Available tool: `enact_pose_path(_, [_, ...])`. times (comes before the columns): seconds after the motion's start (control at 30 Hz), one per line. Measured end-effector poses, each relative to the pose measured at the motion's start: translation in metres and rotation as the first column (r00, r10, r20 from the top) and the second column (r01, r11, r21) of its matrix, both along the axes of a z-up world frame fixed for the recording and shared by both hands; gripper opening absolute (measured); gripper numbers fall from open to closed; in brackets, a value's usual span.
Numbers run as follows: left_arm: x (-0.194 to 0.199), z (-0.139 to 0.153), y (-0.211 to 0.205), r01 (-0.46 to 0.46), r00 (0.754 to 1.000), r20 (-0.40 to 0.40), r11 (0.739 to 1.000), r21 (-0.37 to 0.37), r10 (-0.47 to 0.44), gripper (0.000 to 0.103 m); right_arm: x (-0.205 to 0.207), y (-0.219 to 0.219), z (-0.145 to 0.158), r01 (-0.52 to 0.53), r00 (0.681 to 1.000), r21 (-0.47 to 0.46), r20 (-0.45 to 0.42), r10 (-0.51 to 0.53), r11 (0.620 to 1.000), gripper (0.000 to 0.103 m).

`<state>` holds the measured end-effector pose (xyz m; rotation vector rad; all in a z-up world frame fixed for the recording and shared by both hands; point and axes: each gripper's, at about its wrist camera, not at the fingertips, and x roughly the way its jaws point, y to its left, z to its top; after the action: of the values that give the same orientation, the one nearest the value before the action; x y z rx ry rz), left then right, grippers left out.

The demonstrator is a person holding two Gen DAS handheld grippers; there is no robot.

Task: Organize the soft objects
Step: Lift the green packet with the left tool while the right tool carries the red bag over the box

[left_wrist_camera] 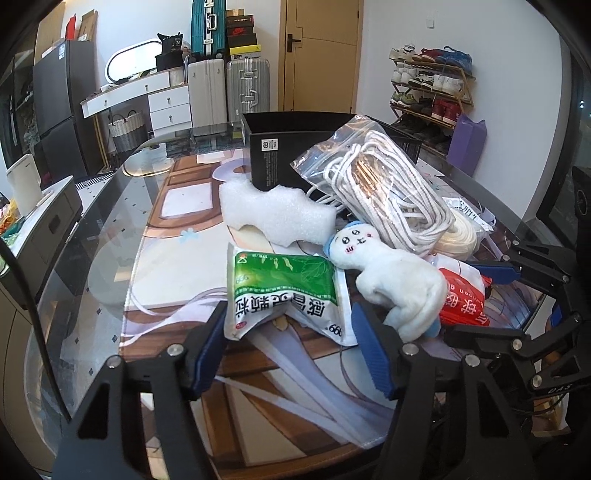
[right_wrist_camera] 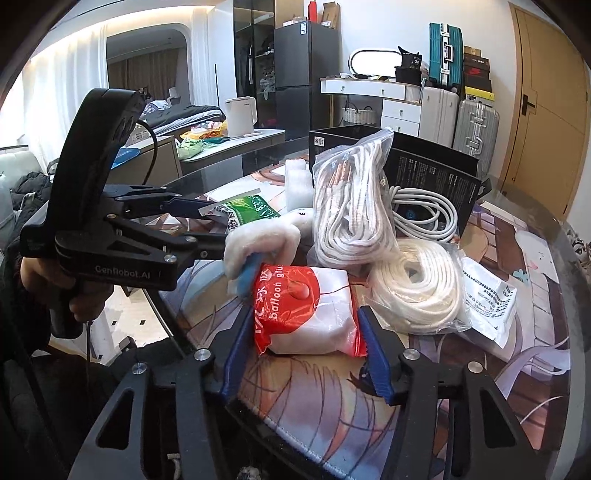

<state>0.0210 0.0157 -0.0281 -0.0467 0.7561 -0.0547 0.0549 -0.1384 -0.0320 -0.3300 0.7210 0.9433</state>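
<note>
Right wrist view, right gripper [right_wrist_camera: 301, 332] jaws clamping red-and-white packet [right_wrist_camera: 306, 310], left gripper [left_wrist_camera: 288, 336] jaws pinching green sachet [left_wrist_camera: 284, 291]

Lived-in home, combined bedroom and entry area.

Shoe rack [left_wrist_camera: 430, 86] loaded with sneakers beside a wooden door [left_wrist_camera: 320, 55]; suitcases [left_wrist_camera: 227, 88] stacked with shoeboxes [left_wrist_camera: 242, 35] against the wall; white dressing table [left_wrist_camera: 147, 92] with drawers and an oval mirror [left_wrist_camera: 135, 59]; woven basket [left_wrist_camera: 127, 129] beneath it. Black fridge [right_wrist_camera: 306, 74], unmade bed [right_wrist_camera: 184, 114] by curtained windows, electric kettle [right_wrist_camera: 240, 116] on a side counter [right_wrist_camera: 236, 142]. Glass-topped surface [left_wrist_camera: 96, 221] covered by a cartoon-print mat [left_wrist_camera: 177, 206], cluttered with household odds and ends.
</note>
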Motion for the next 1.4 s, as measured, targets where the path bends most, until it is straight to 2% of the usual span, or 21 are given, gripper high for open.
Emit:
enact_pose_path(0.13, [-0.001, 0.002, 0.003, 0.005, 1.0, 0.004, 1.0, -0.025, -0.005, 0.057, 0.0, -0.005, 0.0, -0.003, 1.0, 0.004, -0.006, 0.003, 1.0, 0.055])
enact_pose_path(0.2, [-0.003, 0.003, 0.005, 0.0, 1.0, 0.019, 1.0, -0.03, 0.001, 0.046, -0.001, -0.007, 0.001, -0.004, 1.0, 0.005, -0.007, 0.004, 1.0, 0.054])
enact_pose_path(0.3, [-0.003, 0.003, 0.007, 0.001, 1.0, 0.026, 0.999, -0.047, 0.0, 0.037, -0.002, -0.008, 0.001, -0.008, 1.0, 0.01, -0.009, 0.008, 1.0, 0.053])
enact_pose_path(0.4, [-0.004, 0.006, 0.007, 0.002, 0.999, 0.041, 0.999, -0.054, 0.0, 0.033, -0.003, -0.009, 0.002, -0.014, 1.0, 0.015, -0.009, 0.014, 1.0, 0.052])
enact_pose_path(1.03, [-0.015, 0.025, 0.017, -0.019, 0.988, 0.15, 0.994, -0.107, 0.035, 0.03, -0.004, -0.023, 0.015, -0.006, 1.0, 0.099, 0.023, 0.004, 0.995, 0.051])
enact_pose_path(1.4, [-0.026, 0.043, 0.013, 0.014, 0.978, 0.206, 0.992, -0.126, 0.013, 0.03, 0.003, -0.042, 0.032, 0.061, 0.996, 0.177, 0.057, -0.072, 0.982, 0.051])
